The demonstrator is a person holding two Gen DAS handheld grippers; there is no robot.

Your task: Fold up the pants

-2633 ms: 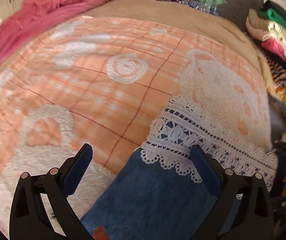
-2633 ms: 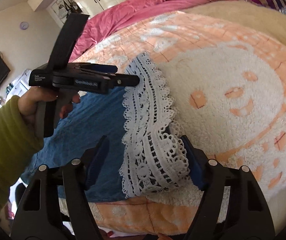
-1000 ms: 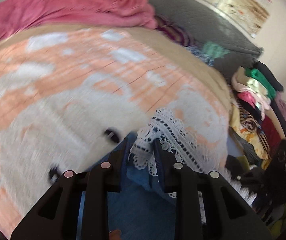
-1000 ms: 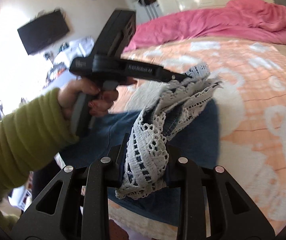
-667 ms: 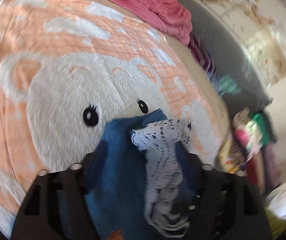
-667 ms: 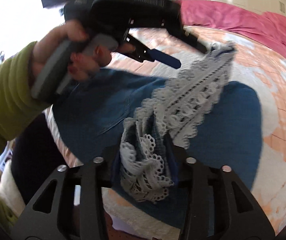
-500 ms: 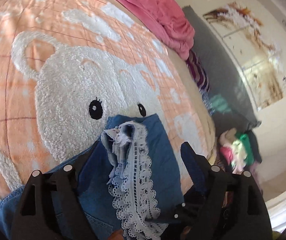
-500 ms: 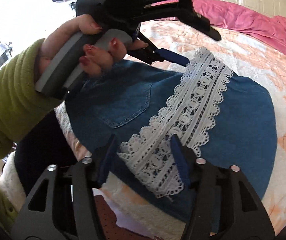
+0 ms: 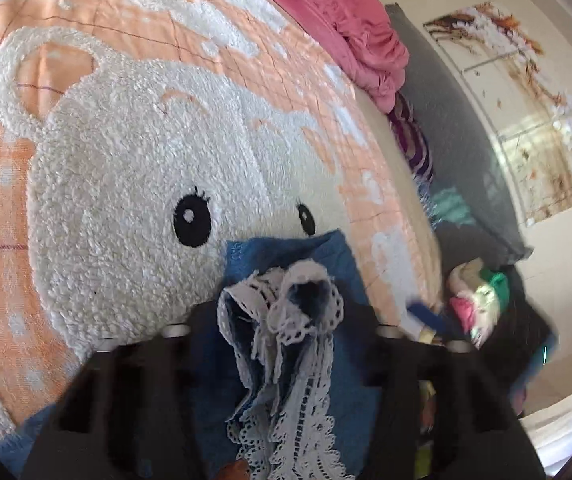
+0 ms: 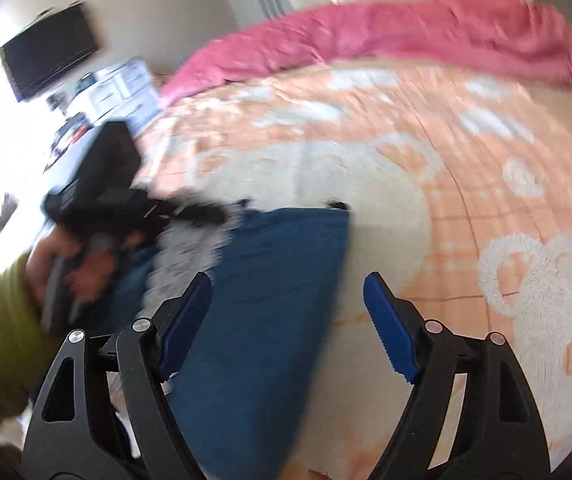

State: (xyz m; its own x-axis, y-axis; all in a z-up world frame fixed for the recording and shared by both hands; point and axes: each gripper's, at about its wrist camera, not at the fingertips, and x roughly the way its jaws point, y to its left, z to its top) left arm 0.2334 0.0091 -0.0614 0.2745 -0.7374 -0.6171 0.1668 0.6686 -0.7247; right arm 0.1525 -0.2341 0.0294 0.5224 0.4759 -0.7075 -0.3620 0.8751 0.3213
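Note:
The blue denim pants [image 10: 270, 280] lie folded on the peach bear blanket [image 10: 465, 200], fold edge toward the bed's middle. In the left wrist view the white lace hem [image 9: 289, 320] is bunched between the fingers of my left gripper [image 9: 282, 320], over the denim [image 9: 325, 256]; the jaws look wide apart and blurred. My right gripper [image 10: 287, 320] is open and empty, hovering above the folded denim's right edge. The left gripper [image 10: 134, 204] shows blurred at the left in the right wrist view, over blurred white lace [image 10: 190, 256].
A crumpled pink duvet [image 10: 405, 36] lies along the bed's far side. A pile of clothes [image 9: 477, 296] and a grey headboard [image 9: 445, 128] sit to the right in the left wrist view. A TV [image 10: 50, 56] hangs on the wall.
Both grippers lifted the lace hem and carried it over the pants, folding them in half. The right gripper let go and pulled back, open. The left gripper's jaws spread wide.

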